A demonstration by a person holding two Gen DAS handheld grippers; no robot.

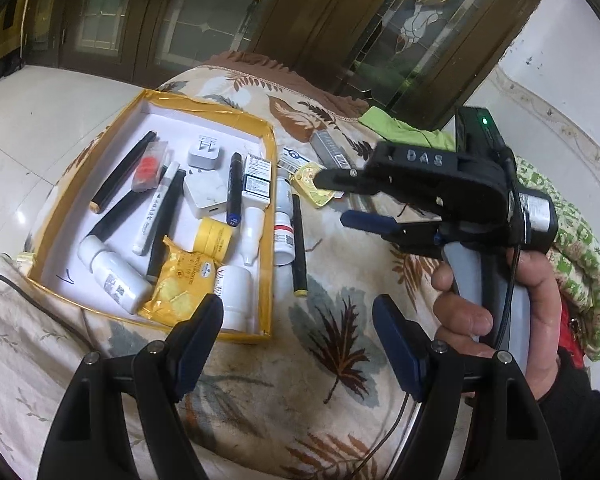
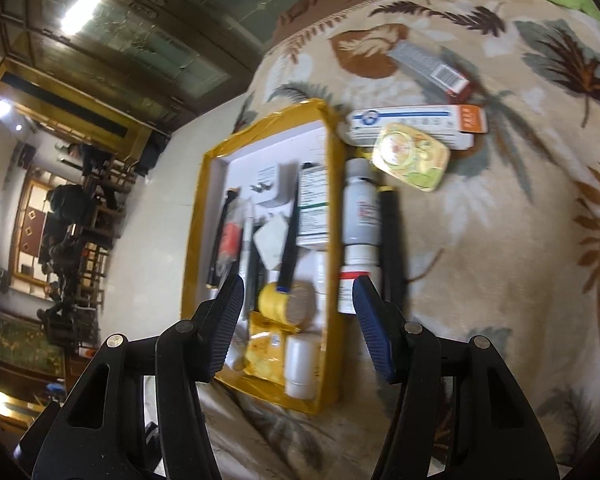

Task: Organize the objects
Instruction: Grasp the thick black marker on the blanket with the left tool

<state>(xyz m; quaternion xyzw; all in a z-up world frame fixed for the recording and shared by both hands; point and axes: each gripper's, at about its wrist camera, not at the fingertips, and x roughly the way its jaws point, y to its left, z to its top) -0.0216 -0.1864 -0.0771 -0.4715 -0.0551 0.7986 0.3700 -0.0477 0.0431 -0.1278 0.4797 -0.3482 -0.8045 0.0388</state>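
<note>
The yellow-rimmed tray (image 1: 270, 184) on the leaf-patterned blanket (image 1: 340, 292) already holds most of the clutter, and what lies outside it just past its right wall looks light and rigid: the long blue-and-white carton (image 2: 416, 120) is stiff card best taken across its narrow width, though hard pressure would dent it. The white bottle (image 2: 362, 216) and the black pen (image 2: 394, 240) beside it are smooth, round and likely to roll or slip, so each wants a grip across its middle. The small gold foil packet (image 2: 410, 156) resting on the carton is thin and easily crushed; both the left gripper (image 1: 298, 314) and the right gripper (image 2: 298, 300) stand released and empty.

Yellow-rimmed tray (image 1: 269, 216) crowded, white bottle (image 1: 283, 222) outside
</note>
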